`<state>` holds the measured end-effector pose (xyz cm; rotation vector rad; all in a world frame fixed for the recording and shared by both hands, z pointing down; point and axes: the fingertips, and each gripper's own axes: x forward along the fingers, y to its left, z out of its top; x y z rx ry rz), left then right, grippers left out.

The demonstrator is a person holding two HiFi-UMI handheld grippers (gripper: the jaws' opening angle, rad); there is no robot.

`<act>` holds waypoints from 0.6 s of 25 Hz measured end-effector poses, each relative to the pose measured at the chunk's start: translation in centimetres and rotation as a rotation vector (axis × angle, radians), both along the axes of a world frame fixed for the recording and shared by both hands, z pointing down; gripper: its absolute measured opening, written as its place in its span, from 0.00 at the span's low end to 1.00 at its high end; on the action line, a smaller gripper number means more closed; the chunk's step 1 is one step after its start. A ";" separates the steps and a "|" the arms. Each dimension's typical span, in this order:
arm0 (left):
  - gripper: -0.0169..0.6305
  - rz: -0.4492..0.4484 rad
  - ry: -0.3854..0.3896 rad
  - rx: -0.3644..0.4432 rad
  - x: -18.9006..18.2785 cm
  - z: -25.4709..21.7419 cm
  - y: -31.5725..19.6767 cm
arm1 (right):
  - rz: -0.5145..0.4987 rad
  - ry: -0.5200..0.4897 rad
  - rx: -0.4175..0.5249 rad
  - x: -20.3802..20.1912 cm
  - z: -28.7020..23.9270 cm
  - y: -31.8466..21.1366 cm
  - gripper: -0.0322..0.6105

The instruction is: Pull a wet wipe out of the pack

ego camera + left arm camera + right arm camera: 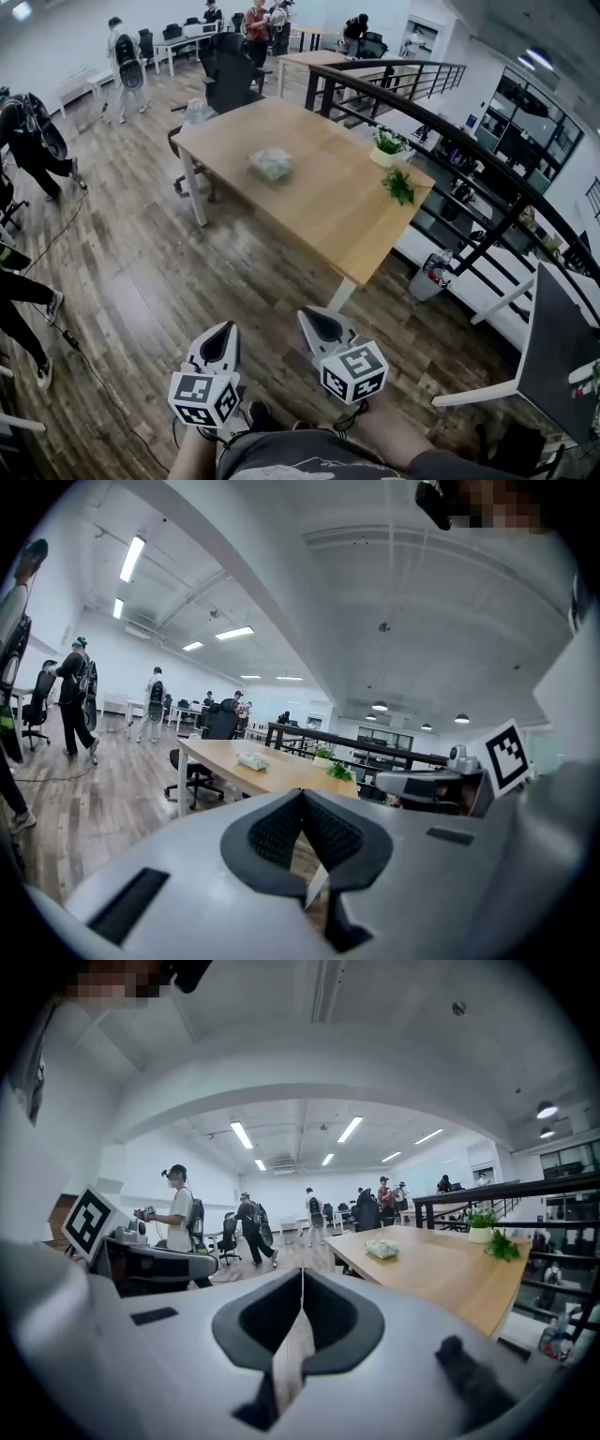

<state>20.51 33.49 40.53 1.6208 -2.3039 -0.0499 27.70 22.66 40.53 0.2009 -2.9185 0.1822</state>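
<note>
The task is judged to be at its very start. The small, pale green and white soft pack of wet wipes [271, 164] is seen lying near the middle of the long, light brown wooden counter [319, 216]. It is not touched by anything. No wipe is seen sticking out of it, but the pack is too far off and too blurry for this to be told for sure. The grey left gripper [223, 333] and the grey right gripper [314, 321] are held side by side above the dark wooden floor [141, 281], well apart from the counter. In the left gripper view its dark fingers [272, 832] are seen pressed together with nothing between them. In the right gripper view the dark fingers [333, 1321] are pressed together too, and nothing is held. So everything is left to be done: the counter has to be reached, the pack has to be held down, and a wipe has to be pinched and pulled out. No words can be read anywhere. The print on the pack is too small to be made out. Only black and white square markers [354, 370] are seen on the grippers' cubes, and these are patterns, not letters.
</note>
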 end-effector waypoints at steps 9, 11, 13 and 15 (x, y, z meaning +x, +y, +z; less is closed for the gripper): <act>0.05 0.031 0.007 0.007 -5.4 -0.2 0.1 | 0.041 0.018 0.032 -4.8 0.0 0.0 0.09; 0.05 0.032 0.009 0.012 -6.6 -0.1 0.2 | 0.047 0.022 0.040 -5.6 0.2 0.1 0.09; 0.05 0.029 0.006 0.014 -7.8 -0.1 0.2 | 0.057 0.031 0.045 -6.1 0.5 0.1 0.09; 0.05 0.033 -0.005 0.018 -8.9 -0.2 0.2 | 0.065 0.041 0.047 -6.4 0.9 0.1 0.09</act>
